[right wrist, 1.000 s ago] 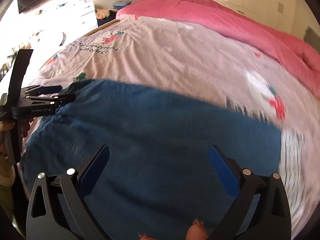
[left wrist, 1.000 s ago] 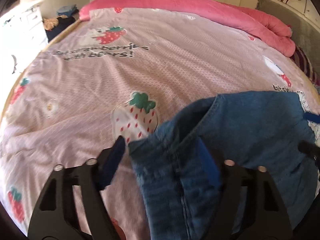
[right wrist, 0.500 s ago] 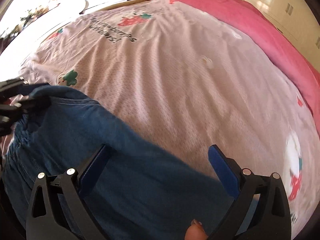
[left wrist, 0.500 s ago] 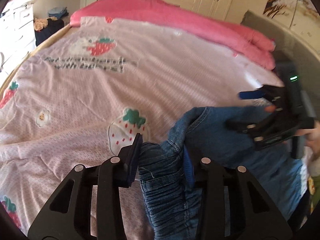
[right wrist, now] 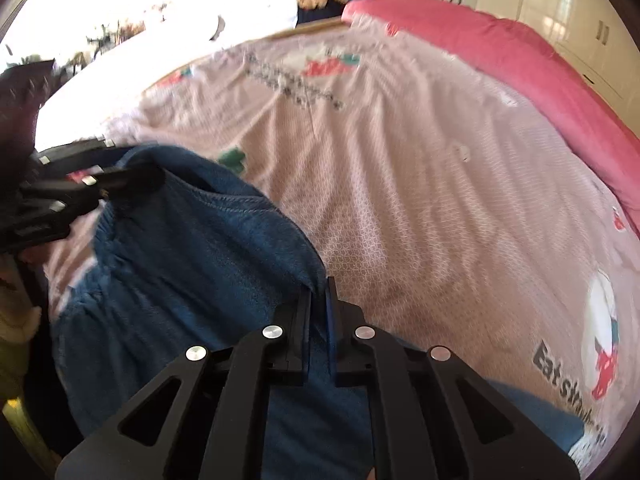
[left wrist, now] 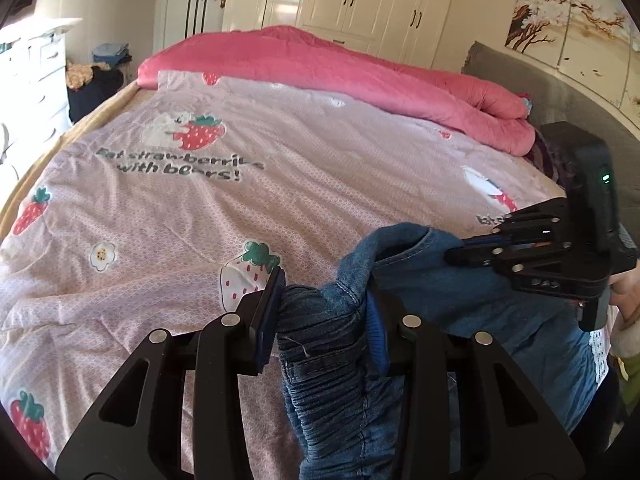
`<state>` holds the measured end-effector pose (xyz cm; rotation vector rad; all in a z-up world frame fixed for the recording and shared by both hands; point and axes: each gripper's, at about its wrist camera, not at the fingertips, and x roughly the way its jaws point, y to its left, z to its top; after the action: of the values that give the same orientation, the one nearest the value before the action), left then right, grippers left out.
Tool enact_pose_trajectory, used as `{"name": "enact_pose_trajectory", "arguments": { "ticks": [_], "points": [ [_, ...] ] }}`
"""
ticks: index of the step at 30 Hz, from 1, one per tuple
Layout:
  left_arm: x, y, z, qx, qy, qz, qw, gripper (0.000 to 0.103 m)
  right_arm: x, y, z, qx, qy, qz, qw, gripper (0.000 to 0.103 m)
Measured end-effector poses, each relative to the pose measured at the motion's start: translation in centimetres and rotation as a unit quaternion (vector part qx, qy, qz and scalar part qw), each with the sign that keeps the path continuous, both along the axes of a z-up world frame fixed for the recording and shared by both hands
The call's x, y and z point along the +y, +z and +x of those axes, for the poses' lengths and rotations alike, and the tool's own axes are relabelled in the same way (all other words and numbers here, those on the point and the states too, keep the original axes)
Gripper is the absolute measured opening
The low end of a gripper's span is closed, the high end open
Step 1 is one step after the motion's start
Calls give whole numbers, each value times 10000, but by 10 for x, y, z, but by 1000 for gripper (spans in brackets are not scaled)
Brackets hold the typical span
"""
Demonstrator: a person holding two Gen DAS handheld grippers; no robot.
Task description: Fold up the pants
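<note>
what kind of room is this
Most likely a home bedroom: a bed with a strawberry-print cover, a pink quilt bunched at its far side, and white wardrobe doors along the back wall.

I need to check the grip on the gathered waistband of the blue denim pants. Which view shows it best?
The left wrist view: gathered waistband sits sharp between the left gripper's jaws. The right wrist view shows it blurred, at the frame's left edge.
</note>
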<state>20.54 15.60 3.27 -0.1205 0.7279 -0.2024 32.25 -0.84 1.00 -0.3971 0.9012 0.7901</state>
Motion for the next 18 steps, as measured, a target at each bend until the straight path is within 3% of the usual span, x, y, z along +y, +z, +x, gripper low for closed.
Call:
{"name": "enact_pose_trajectory", "arguments": {
  "ticks": [11,18],
  "points": [
    [-13,29,-68,-1068,-282,230,9936,30,-30,50,-116,-619,151,750,9951,5],
    [-22,18,-114,-1143,-434,436,9915,32,-35,34,-178,-634,319,799,9943,5]
  ]
}}
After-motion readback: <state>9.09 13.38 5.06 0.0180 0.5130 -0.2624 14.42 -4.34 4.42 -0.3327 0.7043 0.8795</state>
